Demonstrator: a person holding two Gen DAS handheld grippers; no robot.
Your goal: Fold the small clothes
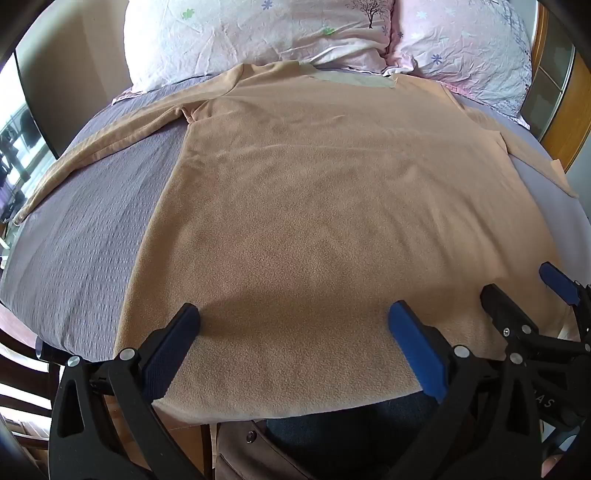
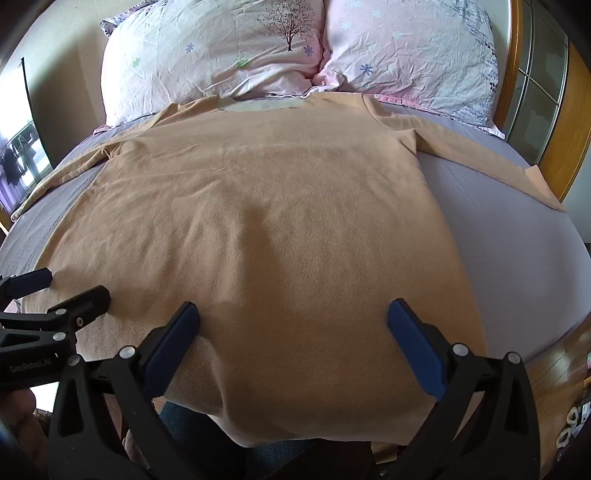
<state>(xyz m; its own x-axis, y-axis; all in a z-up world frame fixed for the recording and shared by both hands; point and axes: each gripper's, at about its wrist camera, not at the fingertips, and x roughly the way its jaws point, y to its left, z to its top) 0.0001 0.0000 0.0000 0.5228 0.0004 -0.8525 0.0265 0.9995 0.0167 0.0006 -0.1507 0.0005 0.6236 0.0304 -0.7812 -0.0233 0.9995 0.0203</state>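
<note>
A tan long-sleeved fleece top (image 1: 314,206) lies flat on the bed, collar toward the pillows, both sleeves spread outward; it also fills the right wrist view (image 2: 280,221). Its hem hangs slightly over the near bed edge. My left gripper (image 1: 293,317) is open, hovering just above the hem's left part. My right gripper (image 2: 293,317) is open above the hem's right part. The right gripper shows in the left wrist view (image 1: 524,291), and the left gripper in the right wrist view (image 2: 70,288). Neither holds cloth.
The bed has a grey-purple sheet (image 1: 85,236) (image 2: 517,236). Two floral pillows (image 1: 258,33) (image 2: 406,51) lie at the head. A wooden headboard (image 2: 576,122) stands at the right. A window (image 1: 14,147) is at the left.
</note>
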